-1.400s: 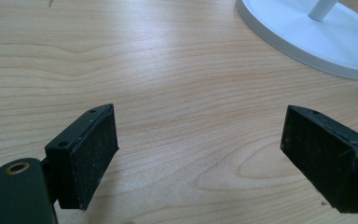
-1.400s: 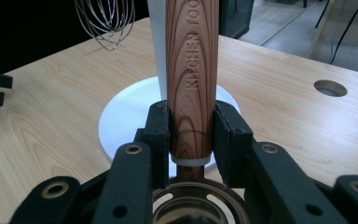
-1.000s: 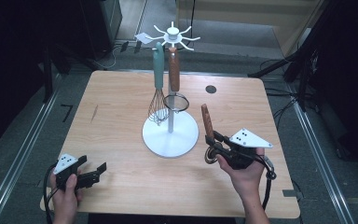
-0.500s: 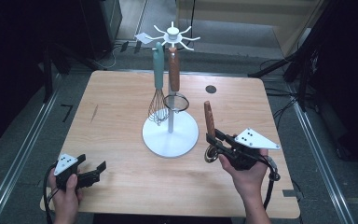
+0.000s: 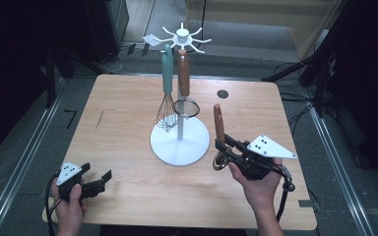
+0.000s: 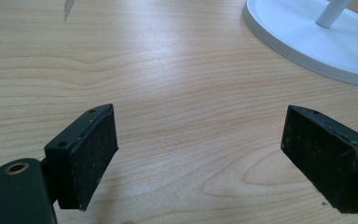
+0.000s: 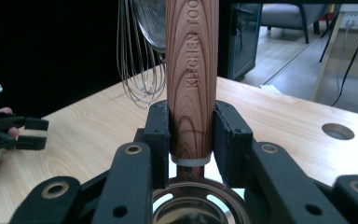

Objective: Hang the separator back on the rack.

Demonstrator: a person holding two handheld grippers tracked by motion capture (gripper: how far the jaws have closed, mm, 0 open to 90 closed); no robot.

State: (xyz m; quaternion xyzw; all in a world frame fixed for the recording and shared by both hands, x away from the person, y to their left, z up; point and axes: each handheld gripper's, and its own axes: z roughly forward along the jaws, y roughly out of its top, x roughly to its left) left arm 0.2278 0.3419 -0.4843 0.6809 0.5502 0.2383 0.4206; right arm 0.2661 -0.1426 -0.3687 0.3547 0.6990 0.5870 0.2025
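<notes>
My right gripper (image 5: pixel 225 149) (image 7: pixel 191 135) is shut on a wooden-handled utensil (image 5: pixel 219 122) (image 7: pixel 191 70). The handle stands upright and its slotted metal head (image 7: pixel 196 205) hangs just below the jaws, to the right of the white utensil stand (image 5: pixel 179 147). From the stand's top hooks hang a teal-handled whisk (image 5: pixel 167 73) (image 7: pixel 137 56) and a wooden-handled strainer (image 5: pixel 184 73). My left gripper (image 5: pixel 101 181) (image 6: pixel 200 158) rests near the table's front left corner. It is open, with bare wood between its pads (image 6: pixel 93 156).
The stand's round base (image 6: pixel 317 42) lies ahead and to the right of the left gripper. A round cable hole (image 5: pixel 222 93) (image 7: pixel 338 131) sits in the tabletop behind the stand. Dark equipment and cables surround the table.
The right hand has drifted slightly to the right with the utensil still upright in its jaws. The left hand has kept still.
</notes>
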